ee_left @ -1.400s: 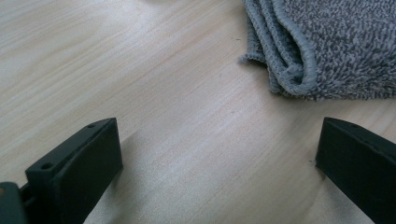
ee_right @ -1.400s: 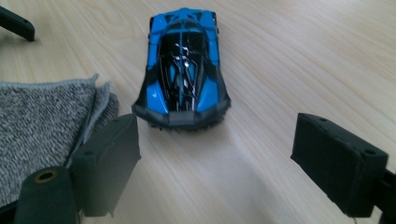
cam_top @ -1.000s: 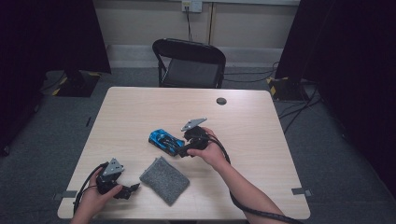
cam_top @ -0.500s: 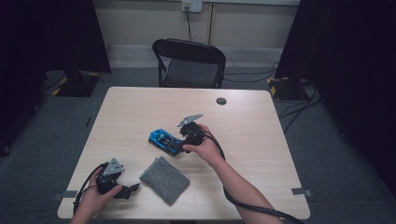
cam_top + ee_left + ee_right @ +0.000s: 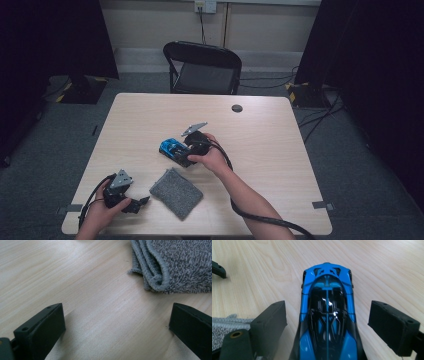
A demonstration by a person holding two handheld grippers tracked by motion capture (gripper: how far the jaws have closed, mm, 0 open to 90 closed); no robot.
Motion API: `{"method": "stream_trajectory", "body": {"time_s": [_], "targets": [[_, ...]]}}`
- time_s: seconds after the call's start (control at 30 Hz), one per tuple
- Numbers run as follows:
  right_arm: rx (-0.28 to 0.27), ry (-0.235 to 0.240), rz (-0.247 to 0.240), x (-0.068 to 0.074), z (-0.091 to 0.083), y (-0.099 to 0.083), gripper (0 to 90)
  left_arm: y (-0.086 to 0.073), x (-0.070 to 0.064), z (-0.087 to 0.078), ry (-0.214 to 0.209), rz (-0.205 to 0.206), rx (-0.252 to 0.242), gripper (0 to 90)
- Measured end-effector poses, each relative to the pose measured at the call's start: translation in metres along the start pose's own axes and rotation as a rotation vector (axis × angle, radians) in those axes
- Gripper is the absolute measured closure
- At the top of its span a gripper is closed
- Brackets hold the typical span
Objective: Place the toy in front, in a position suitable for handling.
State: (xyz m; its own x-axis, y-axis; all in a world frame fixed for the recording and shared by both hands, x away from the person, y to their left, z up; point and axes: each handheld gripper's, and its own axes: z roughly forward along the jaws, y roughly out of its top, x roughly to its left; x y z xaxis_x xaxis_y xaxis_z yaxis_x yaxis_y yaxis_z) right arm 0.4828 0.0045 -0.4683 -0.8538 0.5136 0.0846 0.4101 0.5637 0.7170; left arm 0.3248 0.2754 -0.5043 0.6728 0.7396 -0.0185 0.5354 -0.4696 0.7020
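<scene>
A blue and black toy car (image 5: 173,149) (image 5: 327,315) sits on the wooden table (image 5: 280,140), near its middle. My right gripper (image 5: 186,153) (image 5: 328,320) is open, one jaw standing on each side of the car with a gap on both sides. A folded grey cloth (image 5: 176,193) (image 5: 172,265) lies near the front edge. My left gripper (image 5: 136,204) (image 5: 116,322) rests low on the table just left of the cloth, jaws wide open with bare wood between them.
A black folding chair (image 5: 202,67) stands behind the table's far edge. A small dark round disc (image 5: 237,108) lies at the back right of the tabletop. The grey cloth's corner (image 5: 224,327) shows at the lower left of the right gripper view.
My right gripper has moved left and down toward the car, so its jaws now straddle the car. The left gripper and the cloth have stayed put.
</scene>
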Motion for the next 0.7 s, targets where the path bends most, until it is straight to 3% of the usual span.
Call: {"method": "stream_trajectory", "body": {"time_s": [0.3, 0.43, 0.7], "targets": [[0.013, -0.001, 0.018, -0.003, 0.018, -0.002, 14.5, 0.000, 0.000, 0.000, 0.000, 0.000, 0.000, 0.0], [0.047, -0.019, -0.019, 0.000, 0.025, -0.003, 14.4, 0.000, 0.000, 0.000, 0.000, 0.000, 0.000, 0.0], [0.071, -0.021, -0.026, 0.001, 0.032, -0.006, 14.5, 0.000, 0.000, 0.000, 0.000, 0.000, -0.001, 0.0]]}}
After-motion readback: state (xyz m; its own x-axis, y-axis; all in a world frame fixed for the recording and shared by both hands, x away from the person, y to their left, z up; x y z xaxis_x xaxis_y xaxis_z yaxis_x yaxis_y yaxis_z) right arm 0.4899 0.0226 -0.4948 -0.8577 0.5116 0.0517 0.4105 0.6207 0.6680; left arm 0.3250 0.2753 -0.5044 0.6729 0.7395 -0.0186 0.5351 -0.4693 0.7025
